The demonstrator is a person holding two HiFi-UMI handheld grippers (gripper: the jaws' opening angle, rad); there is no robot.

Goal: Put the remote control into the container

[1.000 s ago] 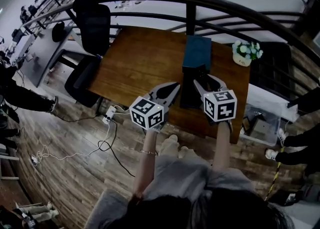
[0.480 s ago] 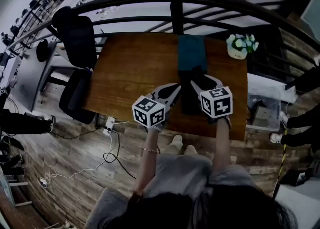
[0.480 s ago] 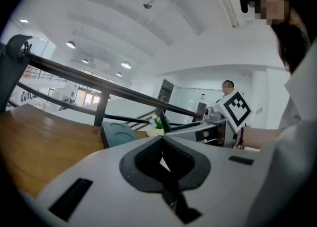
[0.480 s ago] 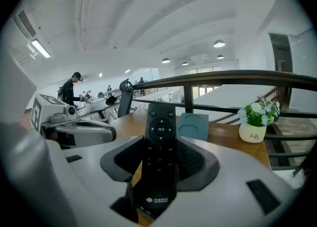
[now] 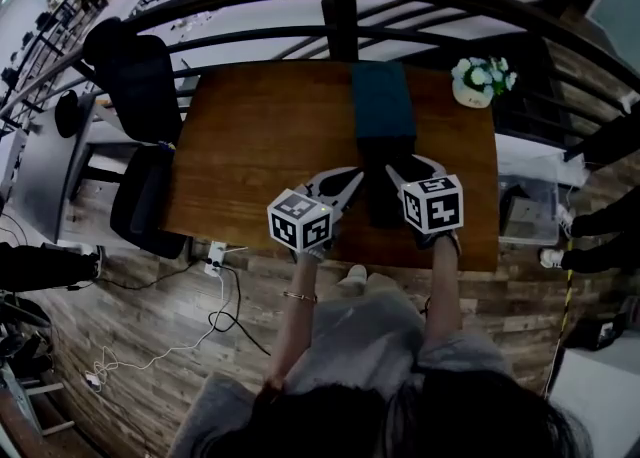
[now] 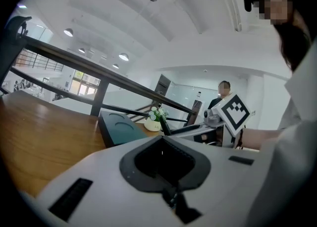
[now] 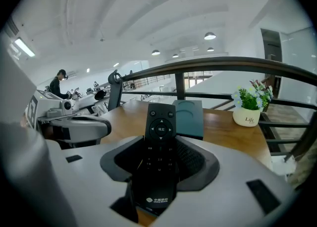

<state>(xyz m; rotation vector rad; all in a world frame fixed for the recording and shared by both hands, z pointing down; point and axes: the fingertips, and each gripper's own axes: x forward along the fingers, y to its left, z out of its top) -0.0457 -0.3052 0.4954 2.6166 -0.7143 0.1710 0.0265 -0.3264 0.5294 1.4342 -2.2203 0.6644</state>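
Observation:
The black remote control [image 7: 160,129] is clamped between the jaws of my right gripper [image 7: 159,164], its button end pointing away over the wooden table [image 5: 260,146]. In the head view the remote [image 5: 382,201] lies just short of the dark teal container [image 5: 383,101], which stands at the table's far edge; the same container [image 7: 189,117] is straight ahead in the right gripper view. My left gripper [image 5: 338,184] hovers beside it to the left, jaws together and nothing in them [image 6: 163,164].
A white pot of flowers [image 5: 478,81] stands at the table's far right corner. A dark curved railing [image 5: 330,6] runs behind the table. An office chair [image 5: 140,76] is at the left, with cables on the floor [image 5: 215,296].
The head view has swung slightly, so the table sits squarer in frame. Both grippers stay over the near part of the table, the right one still holding the remote.

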